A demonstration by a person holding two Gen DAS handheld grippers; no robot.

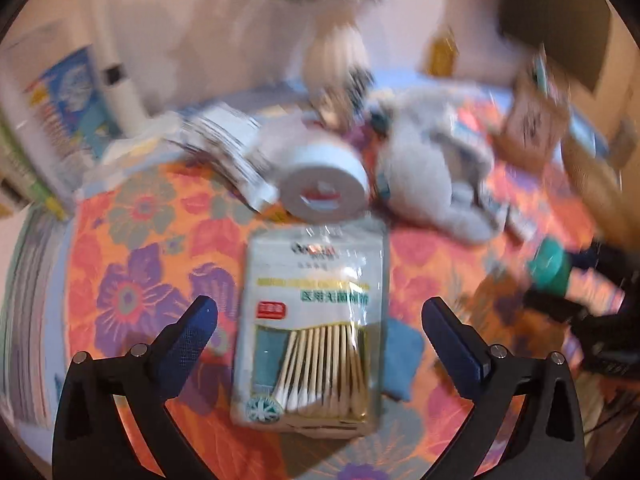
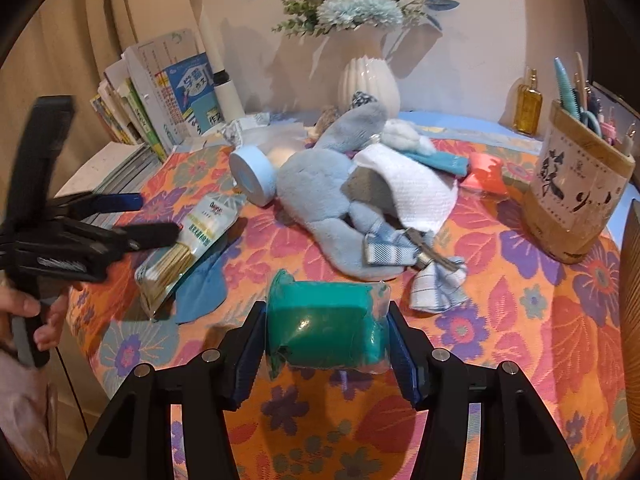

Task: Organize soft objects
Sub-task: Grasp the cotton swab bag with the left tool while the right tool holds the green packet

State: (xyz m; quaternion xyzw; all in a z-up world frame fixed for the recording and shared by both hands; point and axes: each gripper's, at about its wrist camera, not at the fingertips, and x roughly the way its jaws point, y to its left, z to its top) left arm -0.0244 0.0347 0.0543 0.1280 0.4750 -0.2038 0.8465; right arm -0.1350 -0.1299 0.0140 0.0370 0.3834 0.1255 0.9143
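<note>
Right hand-held gripper (image 2: 327, 334) pinches a teal soft pack (image 2: 326, 332) in clear wrap, its blue pads pressed on both ends, so the pack's long axis runs across from finger to finger, just above the flowered cloth of the desk (image 2: 520, 320). Left hand-held gripper (image 1: 320, 320) is spread wide with nothing between its fingers; it hovers over the cotton swab bag (image 1: 316, 332), and the wrist view there is blurred.

Largest on the desk is the blue plush toy (image 2: 320, 184), lying flat with its long axis running from the far middle toward the near right, a plaid bow at its near end. A white towel (image 2: 412, 184) drapes over its right side, and a small plaid cloth (image 2: 438, 286) lies just beside the bow.

At the right edge stands a bamboo pen holder (image 2: 576, 200) — upright, holding pens, scissors and a teal comb-like tool that stick out of its top. A white ribbed vase (image 2: 368, 84) at the back holds blue and white flowers. Books (image 2: 160, 88) lean in a row at the far left.

The swab bag lies flat left of centre, partly on a blue cloth (image 2: 204, 290); its long axis points away from the left wrist camera, the cotton tips at the near end. Beyond it a roll of tape (image 2: 252, 176) stands on edge — touching the plush toy's side. A small amber bottle (image 2: 528, 110) stands upright at the back right, near the pen holder.
</note>
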